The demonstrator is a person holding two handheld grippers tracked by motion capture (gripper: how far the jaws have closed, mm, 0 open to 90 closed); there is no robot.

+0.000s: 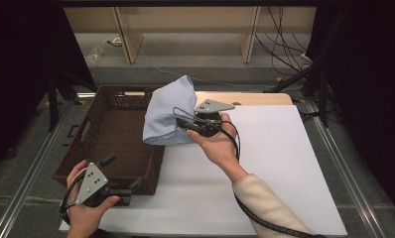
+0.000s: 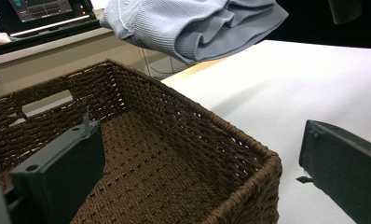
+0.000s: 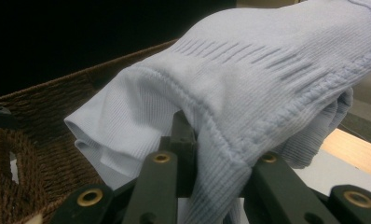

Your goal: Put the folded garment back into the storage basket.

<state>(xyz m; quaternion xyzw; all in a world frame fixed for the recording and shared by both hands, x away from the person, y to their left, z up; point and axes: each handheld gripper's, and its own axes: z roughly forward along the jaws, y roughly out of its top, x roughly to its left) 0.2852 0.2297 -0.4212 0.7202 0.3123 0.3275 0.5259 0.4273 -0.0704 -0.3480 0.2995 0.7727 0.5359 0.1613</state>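
Two grippers in my frames, taken left to right. At the near left corner of the table, my left gripper sits just off the near end of the woven brown basket; its jaws stand wide apart with nothing between them, and in the left gripper view one black jaw hangs over the basket's floor while the other hangs over the white table sheet, the basket's near right corner between them. The basket lies along the left side of the table, long axis running near to far, with a handle slot cut in its left wall; no contents that I can see inside it. Just right of the basket, lifted off the table, is the folded pale blue ribbed garment, its left part hanging over the basket's right rim and far right corner. In the left gripper view the garment hangs above the far end of the basket. My right gripper comes in from the right, hand at mid-table, jaws pointing left and clamped on the cloth; in the right gripper view the fabric bunches over and between the black jaws, hem seam folded across them, basket wall beyond at left.
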